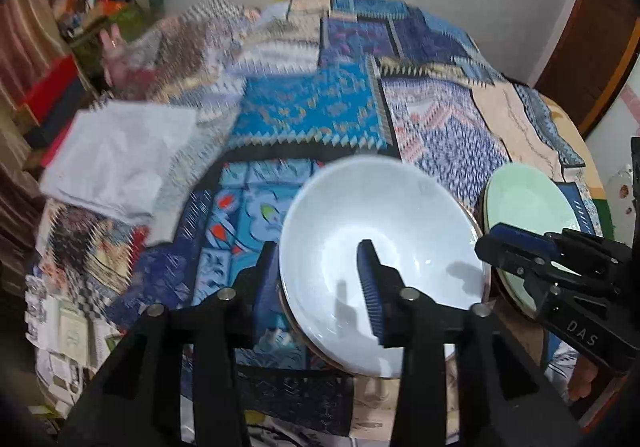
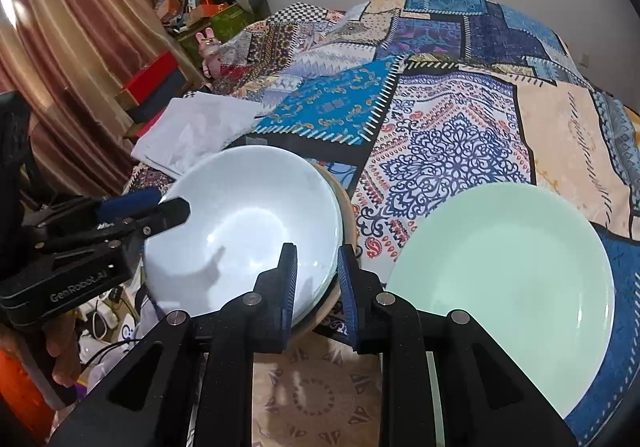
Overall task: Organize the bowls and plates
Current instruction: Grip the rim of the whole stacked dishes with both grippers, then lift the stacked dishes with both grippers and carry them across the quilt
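Observation:
A pale blue bowl (image 1: 384, 239) (image 2: 244, 223) is held tilted above the patchwork bedspread. My left gripper (image 1: 320, 279) straddles its left rim, one finger inside and one outside; it also shows in the right wrist view (image 2: 160, 205). My right gripper (image 2: 318, 283) straddles the bowl's right rim the same way, with a brownish dish edge (image 2: 344, 207) just behind; it also shows in the left wrist view (image 1: 516, 243). A mint green plate (image 2: 504, 283) (image 1: 528, 199) lies on the bed to the right.
White folded papers (image 1: 120, 155) (image 2: 200, 131) lie on the bed's left side. Boxes and clutter (image 2: 192, 11) stand by the curtain at the far left. The bed's front edge (image 2: 316, 331) drops to a patterned floor.

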Tool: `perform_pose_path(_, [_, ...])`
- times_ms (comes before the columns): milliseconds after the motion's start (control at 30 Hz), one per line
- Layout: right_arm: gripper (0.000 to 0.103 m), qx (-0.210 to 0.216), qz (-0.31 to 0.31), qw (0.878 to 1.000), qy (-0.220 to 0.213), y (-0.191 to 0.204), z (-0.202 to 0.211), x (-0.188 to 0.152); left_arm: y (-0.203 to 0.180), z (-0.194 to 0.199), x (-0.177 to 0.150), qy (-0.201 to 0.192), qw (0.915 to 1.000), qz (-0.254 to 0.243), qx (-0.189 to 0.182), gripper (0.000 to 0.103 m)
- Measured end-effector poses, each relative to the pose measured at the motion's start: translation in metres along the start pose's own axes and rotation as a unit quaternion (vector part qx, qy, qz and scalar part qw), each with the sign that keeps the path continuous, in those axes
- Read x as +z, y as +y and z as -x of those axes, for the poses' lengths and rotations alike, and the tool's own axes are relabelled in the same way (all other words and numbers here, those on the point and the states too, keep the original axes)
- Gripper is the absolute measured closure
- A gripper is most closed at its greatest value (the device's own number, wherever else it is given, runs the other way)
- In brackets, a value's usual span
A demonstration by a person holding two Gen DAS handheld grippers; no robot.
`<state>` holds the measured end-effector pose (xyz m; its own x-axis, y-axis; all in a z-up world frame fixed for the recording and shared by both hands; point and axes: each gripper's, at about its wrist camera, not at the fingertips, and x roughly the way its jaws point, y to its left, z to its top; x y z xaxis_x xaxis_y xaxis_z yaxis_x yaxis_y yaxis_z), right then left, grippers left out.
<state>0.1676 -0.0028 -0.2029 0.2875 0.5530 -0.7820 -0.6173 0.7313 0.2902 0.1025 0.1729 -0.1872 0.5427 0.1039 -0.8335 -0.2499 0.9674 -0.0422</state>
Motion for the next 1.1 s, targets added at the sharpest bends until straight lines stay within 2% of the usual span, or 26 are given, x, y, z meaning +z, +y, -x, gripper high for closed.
perform_pose_path(100, [0.081, 0.000, 0.001, 1.000, -0.003, 0.000, 0.003, 0.001, -0.002, 0.010, 0.001, -0.012, 0.9999, -0.013, -0.002, 0.052])
perform_pose_path(333, [0.068, -0.011, -0.001, 1.000, -0.010, -0.008, 0.008, -0.002, 0.009, 0.006, -0.008, 0.000, 1.0000, 0.001, -0.003, 0.052])
perform_pose_path(500, [0.066, -0.009, -0.006, 1.000, 0.006, -0.013, -0.001, -0.004, 0.022, -0.008, -0.020, 0.034, 0.9981, 0.026, -0.045, 0.052])
perform_pose_path(900, [0.066, 0.012, -0.013, 0.999, 0.043, -0.009, -0.032, -0.007, 0.023, -0.041, -0.031, 0.069, 0.9935, 0.044, -0.079, 0.052])
perform_pose_path(1100, [0.066, 0.016, -0.006, 0.999, 0.052, -0.006, -0.043, -0.009, 0.022, -0.054, -0.031, 0.081, 0.9902, 0.051, -0.102, 0.062])
